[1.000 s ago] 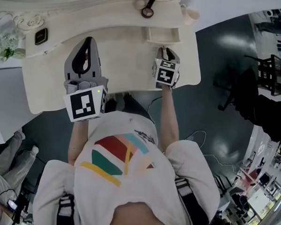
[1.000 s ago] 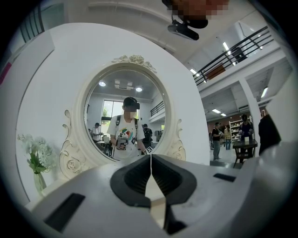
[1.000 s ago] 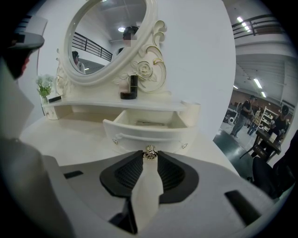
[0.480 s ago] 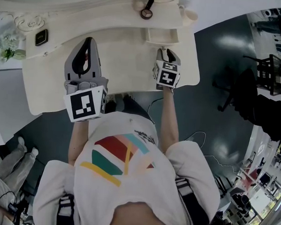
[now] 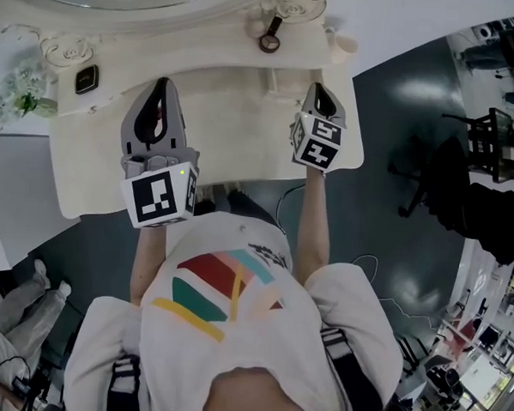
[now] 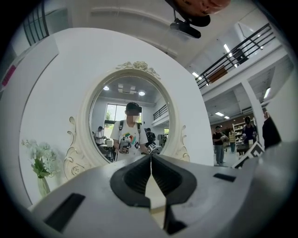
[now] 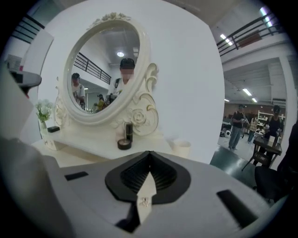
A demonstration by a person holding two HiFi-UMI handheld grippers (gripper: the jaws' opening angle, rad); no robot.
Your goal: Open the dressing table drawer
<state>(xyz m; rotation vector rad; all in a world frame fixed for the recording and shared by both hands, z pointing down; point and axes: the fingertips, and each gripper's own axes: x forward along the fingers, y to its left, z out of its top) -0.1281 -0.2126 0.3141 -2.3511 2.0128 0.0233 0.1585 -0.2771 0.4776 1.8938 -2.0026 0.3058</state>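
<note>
The cream dressing table (image 5: 226,130) fills the top of the head view, and a small drawer (image 5: 281,78) juts out from its raised back shelf. My right gripper (image 5: 319,88) hovers above the table just right of that drawer. It is shut with nothing held (image 7: 149,152), and through the slit behind its tips a small ornate metal handle (image 7: 144,202) shows on a cream surface. My left gripper (image 5: 163,85) is held level over the left half of the tabletop, shut and empty (image 6: 150,157), facing the oval mirror (image 6: 132,116).
On the shelf under the mirror stand a black bottle (image 7: 128,131), a round tin (image 7: 124,144) and a cream cup (image 7: 181,148). A small black box (image 5: 86,80) and a vase of white flowers (image 5: 22,98) sit at the left. People walk in the hall at right.
My right gripper has lifted up off the table near the drawer front and drifted slightly right. The left gripper has stayed where it was.
</note>
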